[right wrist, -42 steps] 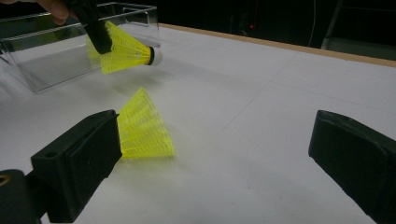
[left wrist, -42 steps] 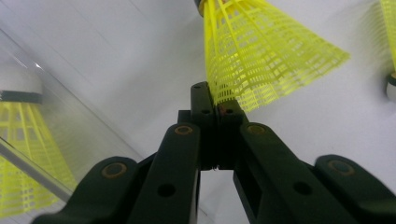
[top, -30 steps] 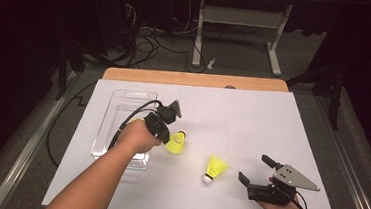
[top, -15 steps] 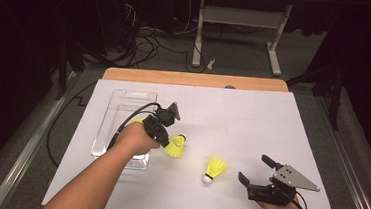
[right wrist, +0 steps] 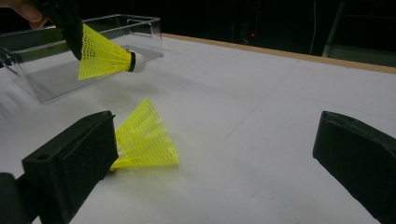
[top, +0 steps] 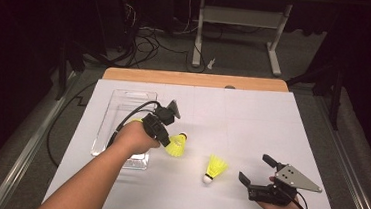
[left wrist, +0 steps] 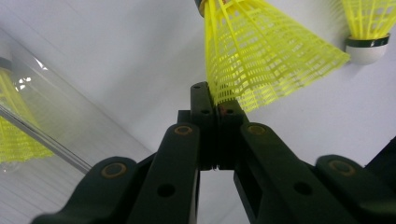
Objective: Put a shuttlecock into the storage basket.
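Between the clenched left claw [left wrist: 215, 105], a yellow mesh-skirted shuttlecock [left wrist: 261, 56] with white cork

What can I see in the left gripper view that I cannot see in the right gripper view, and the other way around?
The left gripper view gives the close grip: the left gripper has its jaws shut on the skirt edge of a yellow shuttlecock. The right gripper view gives the right gripper with jaws wide open, the far table edge, and the held shuttlecock lifted off the white sheet, cork pointing sideways. Both share that shuttlecock, the second shuttlecock lying on the sheet, and the clear plastic box.
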The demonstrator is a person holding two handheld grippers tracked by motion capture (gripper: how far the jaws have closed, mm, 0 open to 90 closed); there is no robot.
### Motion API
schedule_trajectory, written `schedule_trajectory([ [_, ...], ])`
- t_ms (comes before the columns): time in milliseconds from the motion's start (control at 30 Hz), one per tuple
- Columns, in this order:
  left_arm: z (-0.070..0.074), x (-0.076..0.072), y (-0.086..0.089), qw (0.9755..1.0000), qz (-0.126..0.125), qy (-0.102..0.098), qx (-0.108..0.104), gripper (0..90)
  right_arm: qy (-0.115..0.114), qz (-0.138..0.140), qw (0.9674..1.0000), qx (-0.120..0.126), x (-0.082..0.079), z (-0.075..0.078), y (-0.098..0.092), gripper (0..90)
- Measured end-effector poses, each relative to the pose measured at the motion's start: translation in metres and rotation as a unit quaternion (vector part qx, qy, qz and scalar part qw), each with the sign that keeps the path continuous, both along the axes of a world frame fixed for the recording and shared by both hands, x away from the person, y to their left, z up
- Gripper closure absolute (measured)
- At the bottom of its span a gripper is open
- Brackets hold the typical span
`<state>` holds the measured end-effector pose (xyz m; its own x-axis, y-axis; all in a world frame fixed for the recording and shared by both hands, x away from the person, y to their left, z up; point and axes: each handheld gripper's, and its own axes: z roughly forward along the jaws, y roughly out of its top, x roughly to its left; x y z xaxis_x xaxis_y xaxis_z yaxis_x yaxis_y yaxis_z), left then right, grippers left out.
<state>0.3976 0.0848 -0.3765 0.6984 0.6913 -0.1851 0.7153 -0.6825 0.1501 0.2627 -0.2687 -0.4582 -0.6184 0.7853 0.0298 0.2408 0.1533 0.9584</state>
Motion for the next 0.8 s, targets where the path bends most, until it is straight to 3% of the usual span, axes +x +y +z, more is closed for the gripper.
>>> schedule_trajectory([
  [233, 0.007, 0.0, 0.0, 1.0, -0.002, -0.004, -0.002, 89.1, -0.007, 0.004, 0.9999, 0.008, 0.0, 0.0, 0.0, 0.4],
  [433, 0.015, 0.0, 0.003, 0.9999, 0.002, -0.009, -0.007, 89.0, -0.007, 0.002, 1.0, 0.001, 0.0, 0.0, 0.002, 0.4],
  [800, 0.032, 0.001, 0.014, 0.9996, 0.013, -0.02, -0.015, 89.0, 0.032, -0.013, 0.9984, -0.044, 0.003, -0.003, 0.002, 0.4],
])
